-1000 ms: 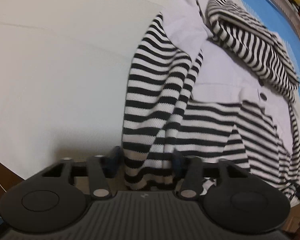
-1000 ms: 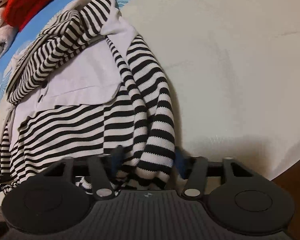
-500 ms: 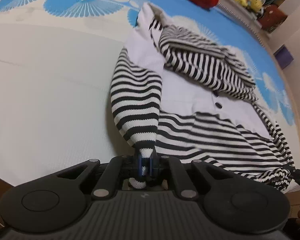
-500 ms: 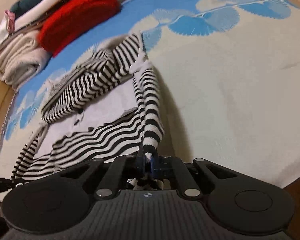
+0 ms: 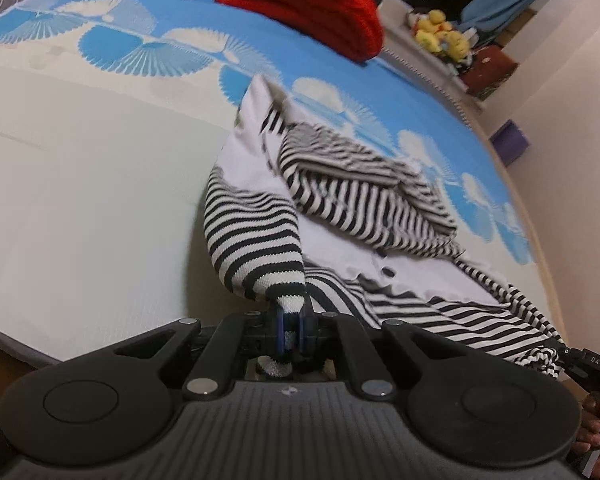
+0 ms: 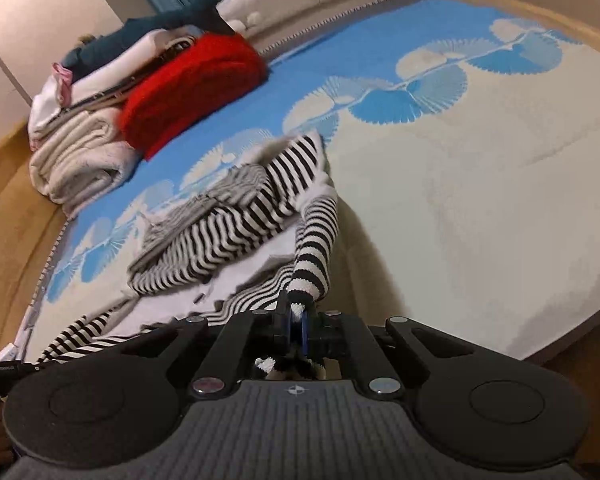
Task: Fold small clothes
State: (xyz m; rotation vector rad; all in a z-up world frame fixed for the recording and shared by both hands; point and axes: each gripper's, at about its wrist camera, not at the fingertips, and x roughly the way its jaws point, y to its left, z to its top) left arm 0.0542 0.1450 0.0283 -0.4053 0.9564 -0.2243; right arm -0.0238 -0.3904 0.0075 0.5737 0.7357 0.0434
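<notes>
Striped garment (image 5: 340, 216) lies on the mat (image 5: 80, 184); your left gripper (image 5: 290, 324) and right gripper (image 6: 296, 324) each have jaws clamped on striped fabric.

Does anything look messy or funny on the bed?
Only the striped top: it lies rumpled, one part bunched in a heap, with a corner pinched in the left gripper and another in the right gripper. No damage shows.

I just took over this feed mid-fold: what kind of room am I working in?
Most likely a bedroom: the striped garment lies on a bed-like mattress with a blue and white fan-patterned cover, folded blankets and a red knit are stacked at its far side, and yellow plush toys sit beyond.
</notes>
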